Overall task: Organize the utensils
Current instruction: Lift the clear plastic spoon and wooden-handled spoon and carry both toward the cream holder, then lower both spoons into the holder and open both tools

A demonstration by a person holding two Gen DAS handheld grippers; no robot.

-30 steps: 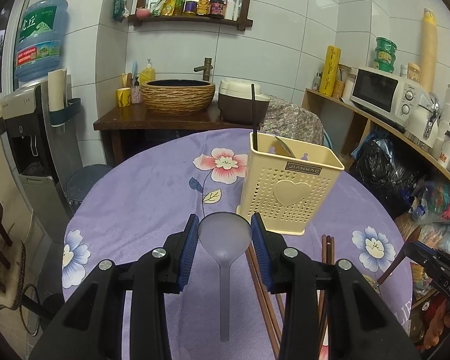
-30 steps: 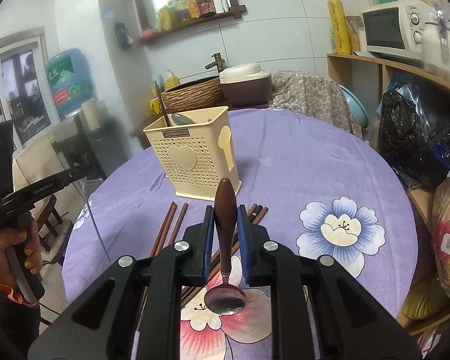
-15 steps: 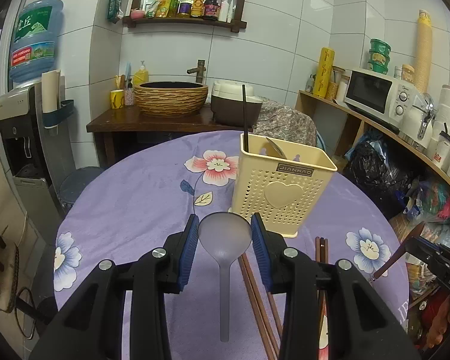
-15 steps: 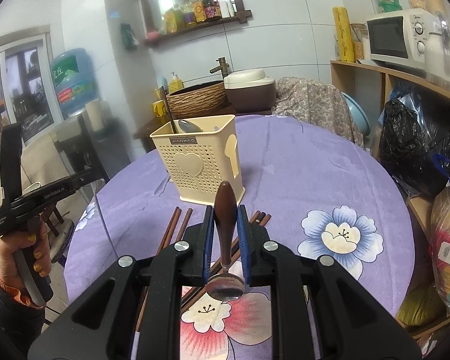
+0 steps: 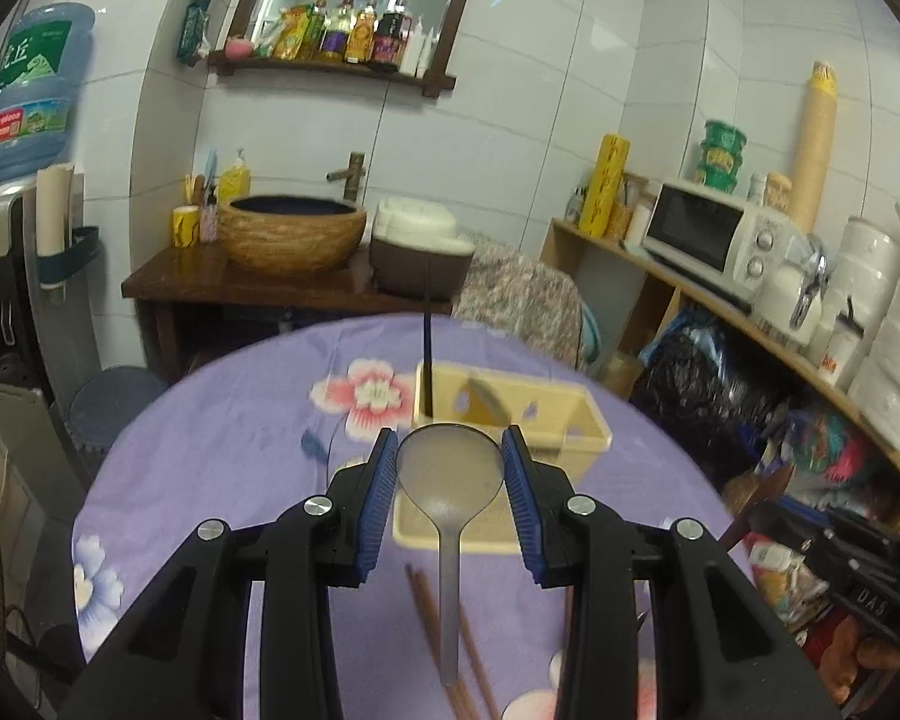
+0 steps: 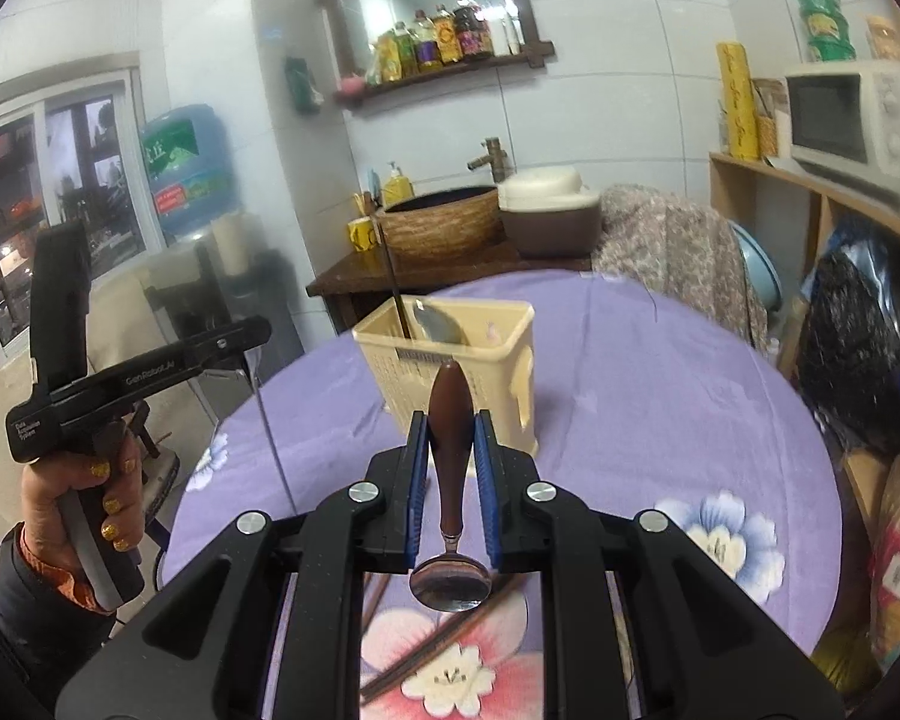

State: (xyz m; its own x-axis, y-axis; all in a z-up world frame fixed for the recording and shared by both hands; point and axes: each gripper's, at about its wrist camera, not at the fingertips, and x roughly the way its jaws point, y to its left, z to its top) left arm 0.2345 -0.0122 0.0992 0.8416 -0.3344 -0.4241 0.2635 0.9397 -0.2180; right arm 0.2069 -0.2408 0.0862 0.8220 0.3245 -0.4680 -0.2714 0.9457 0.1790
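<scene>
Nearest in the left wrist view, the left gripper (image 5: 450,480) is clamped on the bowl of a translucent grey ladle (image 5: 449,483), its handle hanging down over brown chopsticks (image 5: 471,669) on the purple floral tablecloth (image 5: 240,462). In the right wrist view, the right gripper (image 6: 451,468) is clamped on the brown handle of a metal spoon (image 6: 449,462), bowl hanging low. Just beyond both stands one cream perforated utensil holder (image 6: 450,360), already holding a dark stick and another spoon. Each utensil probably should be carried above the holder's rim and lowered in upright, one at a time. Count: two grippers, one ladle, one held spoon, one holder; the chopsticks are too overlapped to count.
</scene>
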